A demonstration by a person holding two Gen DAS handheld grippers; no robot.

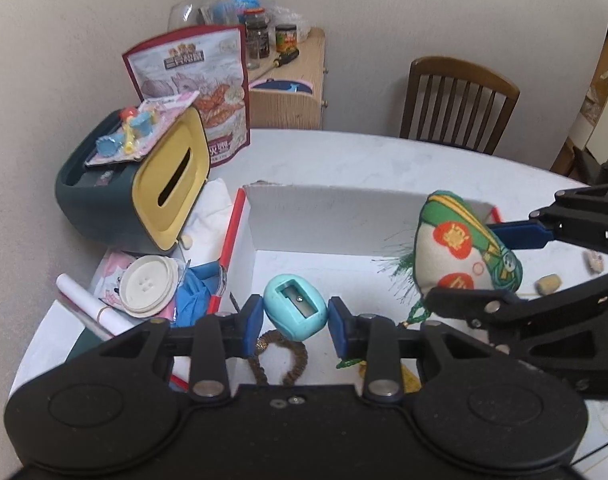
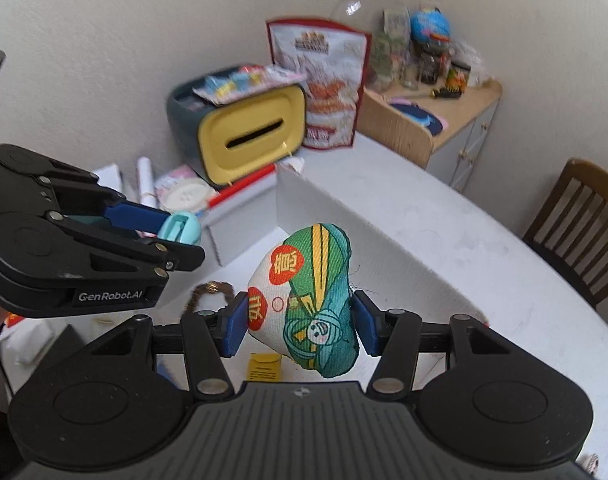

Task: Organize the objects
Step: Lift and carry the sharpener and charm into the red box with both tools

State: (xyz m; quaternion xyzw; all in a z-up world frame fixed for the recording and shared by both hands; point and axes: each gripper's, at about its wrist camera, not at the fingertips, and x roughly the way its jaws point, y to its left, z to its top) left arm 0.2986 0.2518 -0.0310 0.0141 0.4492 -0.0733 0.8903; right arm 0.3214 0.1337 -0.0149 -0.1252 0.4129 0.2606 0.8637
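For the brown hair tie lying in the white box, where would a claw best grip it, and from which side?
Best guess: pinch the hair tie across its far arc, coming straight down from above. It lies flat on the floor of the white box, so a side approach would likely just push it. Both claws are busy: the left claw holds the teal sharpener, the right claw the fabric pouch.

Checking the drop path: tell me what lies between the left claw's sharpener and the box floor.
Only a brown hair tie on the floor beneath the sharpener, seen in the left wrist view.
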